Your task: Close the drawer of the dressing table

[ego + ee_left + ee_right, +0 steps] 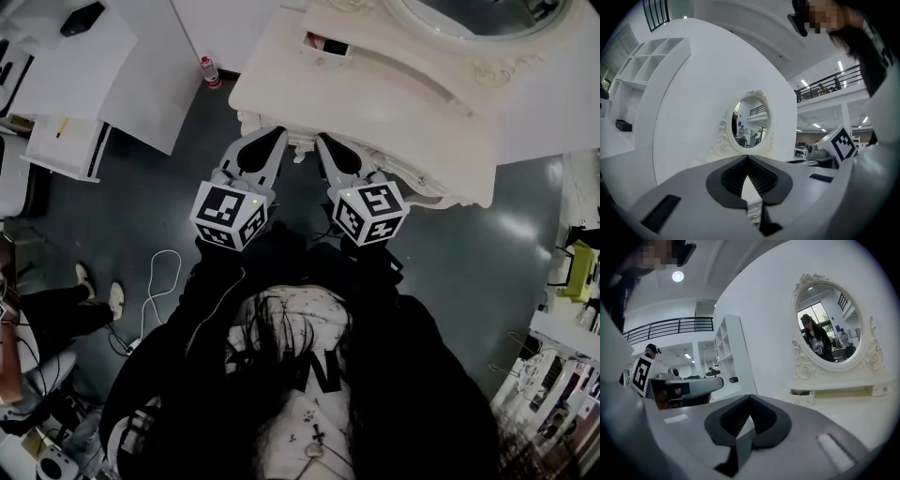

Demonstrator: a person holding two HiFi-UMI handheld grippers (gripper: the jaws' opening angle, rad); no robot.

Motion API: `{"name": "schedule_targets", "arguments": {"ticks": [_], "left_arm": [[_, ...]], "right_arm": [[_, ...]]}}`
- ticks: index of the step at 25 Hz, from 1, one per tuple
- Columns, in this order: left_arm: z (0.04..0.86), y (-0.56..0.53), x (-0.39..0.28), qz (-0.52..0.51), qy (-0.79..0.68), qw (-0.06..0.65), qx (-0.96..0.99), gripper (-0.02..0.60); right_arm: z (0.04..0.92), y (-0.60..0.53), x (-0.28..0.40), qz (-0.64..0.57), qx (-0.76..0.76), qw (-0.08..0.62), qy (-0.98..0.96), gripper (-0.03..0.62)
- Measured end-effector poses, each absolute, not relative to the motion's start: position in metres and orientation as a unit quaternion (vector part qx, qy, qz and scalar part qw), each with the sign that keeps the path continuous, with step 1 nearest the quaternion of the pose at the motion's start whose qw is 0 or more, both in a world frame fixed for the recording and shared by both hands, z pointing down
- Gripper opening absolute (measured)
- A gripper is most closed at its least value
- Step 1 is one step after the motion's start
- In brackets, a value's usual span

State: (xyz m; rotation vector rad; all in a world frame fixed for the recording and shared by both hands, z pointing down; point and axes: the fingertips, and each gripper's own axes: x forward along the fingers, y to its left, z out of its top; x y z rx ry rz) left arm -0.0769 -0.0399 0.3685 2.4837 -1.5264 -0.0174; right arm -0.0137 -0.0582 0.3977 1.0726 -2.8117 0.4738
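The white dressing table (281, 66) fills the top of the head view, its oval mirror (478, 23) at the back. A small drawer (325, 44) on the tabletop's back left stands pulled out, with red items inside; the right gripper view shows this small drawer (802, 394) below the mirror (829, 329). Both grippers point at the table's carved front edge (300, 150), side by side. On my left gripper (275, 136) the jaw tips meet, nothing between them. My right gripper (325, 142) is shut too, also on nothing. Any drawer under the front edge is hidden.
A white shelf unit (66, 141) and white panels stand to the left on the dark floor. A small bottle (210, 72) sits by the table's left corner. A white cable (159, 281) and another person's feet (98, 291) lie lower left. Cluttered racks (572, 272) line the right.
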Motion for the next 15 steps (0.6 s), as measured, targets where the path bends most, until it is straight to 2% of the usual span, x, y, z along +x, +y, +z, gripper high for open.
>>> {"name": "schedule_targets", "arguments": {"ticks": [15], "left_arm": [[0.384, -0.07, -0.082, 0.007, -0.514, 0.13, 0.848, -0.005]], "right_arm": [[0.412, -0.097, -0.007, 0.171, 0.372, 0.057, -0.91, 0.008]]}}
